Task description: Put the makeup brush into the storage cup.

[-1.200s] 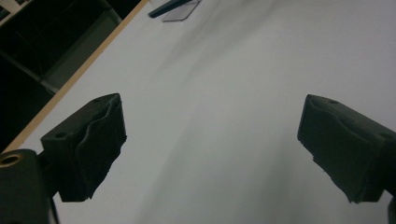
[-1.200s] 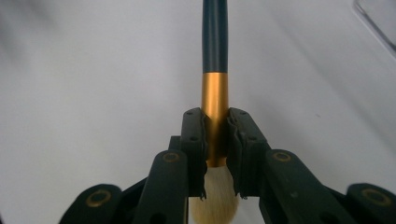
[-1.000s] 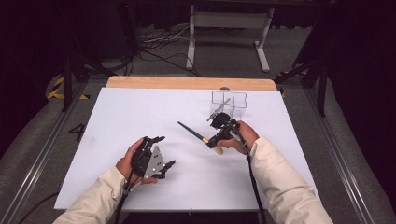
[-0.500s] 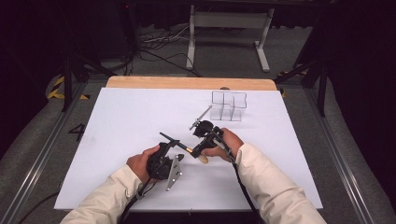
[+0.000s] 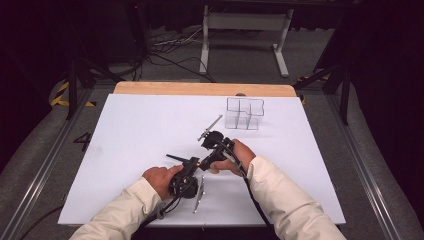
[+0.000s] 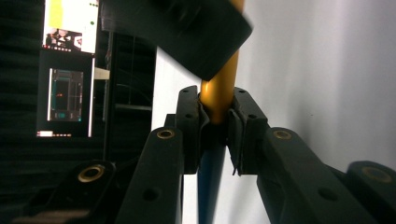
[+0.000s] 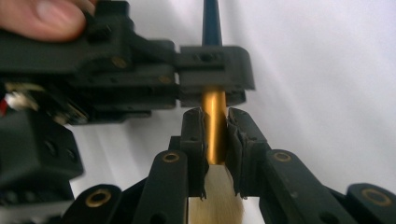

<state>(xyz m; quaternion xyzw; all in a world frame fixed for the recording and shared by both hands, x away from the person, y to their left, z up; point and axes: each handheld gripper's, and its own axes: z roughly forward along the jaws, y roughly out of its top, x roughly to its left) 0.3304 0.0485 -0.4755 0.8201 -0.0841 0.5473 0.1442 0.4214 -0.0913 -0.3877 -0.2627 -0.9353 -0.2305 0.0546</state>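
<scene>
A paintbrush (image 5: 176, 159) with a dark blue handle, gold ferrule (image 7: 215, 116) and pale bristles (image 7: 217, 203) is held above the white sheet between both grippers. My right gripper (image 7: 215, 123) is shut on the ferrule, just above the bristles. My left gripper (image 6: 217, 105) has just been closing and now pinches the brush (image 6: 218, 88) where gold meets blue, right beside the right one. In the high view the left gripper (image 5: 191, 166) and right gripper (image 5: 206, 161) meet near the table's middle front. The handle points left and away from me.
A clear plastic organiser (image 5: 244, 113) with several compartments stands at the back right of the white sheet (image 5: 140, 125). A wooden strip (image 5: 200, 89) edges the far side. Dark floor, cables and stand legs lie beyond.
My left hand moved right to the brush and its jaws went from wide open to closed on it. My right hand carried the brush left and nearer to me.
</scene>
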